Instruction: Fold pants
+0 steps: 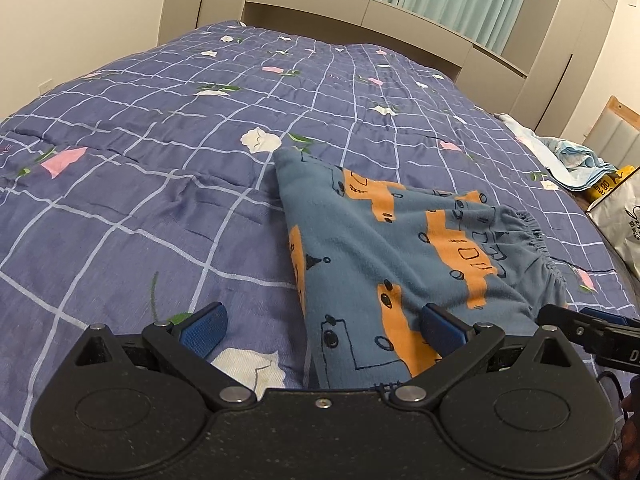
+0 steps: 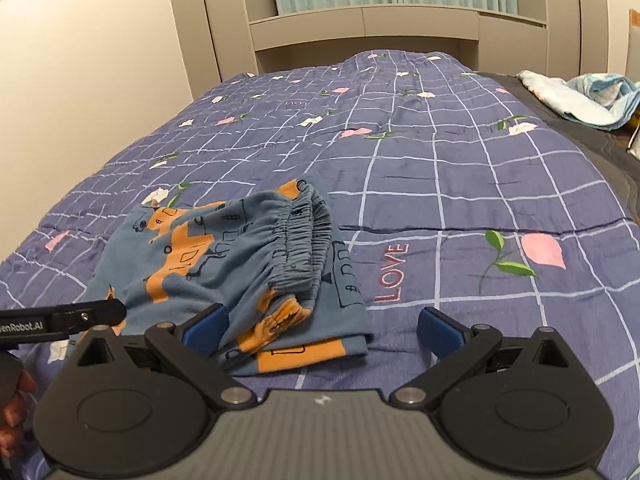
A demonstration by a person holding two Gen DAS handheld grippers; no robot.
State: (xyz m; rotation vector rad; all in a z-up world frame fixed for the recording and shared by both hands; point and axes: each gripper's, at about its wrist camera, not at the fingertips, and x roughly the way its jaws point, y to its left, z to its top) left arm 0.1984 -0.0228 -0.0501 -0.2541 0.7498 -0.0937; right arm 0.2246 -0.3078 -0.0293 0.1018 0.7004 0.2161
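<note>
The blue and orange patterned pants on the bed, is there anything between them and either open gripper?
Nothing visible stands in the way. The blue and orange patterned pants lie bunched on the purple checked quilt, directly ahead of the open left gripper and just left of the open right gripper. Only bare quilt lies around them.

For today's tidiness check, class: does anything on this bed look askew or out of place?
Yes. The pants lie in an untidy fold: the elastic waistband is bunched and humped up, and the layers beneath do not line up at the near edge. A crumpled light blue cloth sits loose at the quilt's far right edge.
</note>
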